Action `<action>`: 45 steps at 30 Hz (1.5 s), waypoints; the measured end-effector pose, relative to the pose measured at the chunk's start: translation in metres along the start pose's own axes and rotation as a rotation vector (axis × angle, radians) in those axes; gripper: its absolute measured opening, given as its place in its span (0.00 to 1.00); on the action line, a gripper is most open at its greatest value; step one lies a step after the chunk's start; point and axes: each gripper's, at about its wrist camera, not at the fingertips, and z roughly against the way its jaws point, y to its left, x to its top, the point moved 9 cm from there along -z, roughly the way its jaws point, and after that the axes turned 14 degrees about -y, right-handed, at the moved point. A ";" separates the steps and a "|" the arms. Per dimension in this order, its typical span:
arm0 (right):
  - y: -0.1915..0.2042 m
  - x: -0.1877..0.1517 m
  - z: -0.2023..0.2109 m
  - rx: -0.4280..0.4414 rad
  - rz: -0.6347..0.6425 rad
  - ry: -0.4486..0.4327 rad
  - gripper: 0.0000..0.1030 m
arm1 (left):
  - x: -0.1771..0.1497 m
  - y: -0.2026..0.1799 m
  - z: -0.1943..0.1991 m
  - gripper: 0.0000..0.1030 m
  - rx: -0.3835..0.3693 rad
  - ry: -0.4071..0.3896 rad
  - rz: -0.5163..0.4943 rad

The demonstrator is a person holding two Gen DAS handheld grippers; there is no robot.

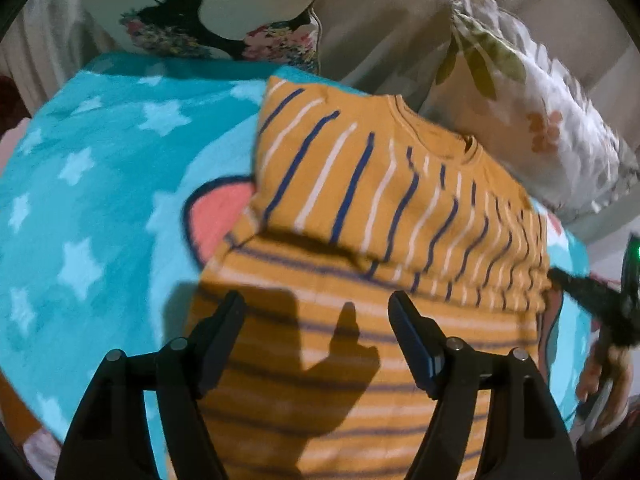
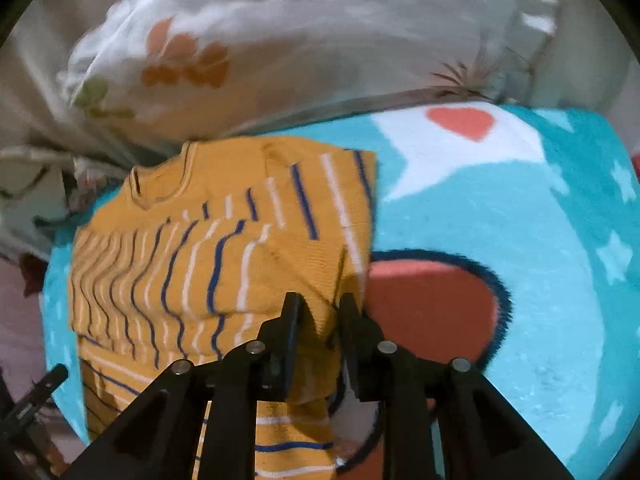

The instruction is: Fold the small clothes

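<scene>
A small mustard-yellow shirt [image 1: 360, 240] with blue and white stripes lies on a turquoise star blanket [image 1: 92, 200], one part folded across the body. My left gripper [image 1: 316, 308] is open and empty, just above the shirt's lower part. My right gripper [image 2: 320, 308] is shut on a fold of the shirt [image 2: 224, 248] at its right edge, with yellow cloth pinched between the fingers. The right gripper also shows at the right edge of the left wrist view [image 1: 592, 292].
A white floral pillow [image 2: 280, 40] lies just behind the shirt's collar. A second pillow with a dark print [image 1: 200, 20] stands at the back left. The blanket [image 2: 520, 220] carries a red cartoon patch and a heart to the right of the shirt.
</scene>
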 end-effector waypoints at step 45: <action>0.051 -0.144 0.044 -0.268 0.152 -0.062 0.72 | -0.070 0.084 -0.002 1.00 0.162 0.031 -0.100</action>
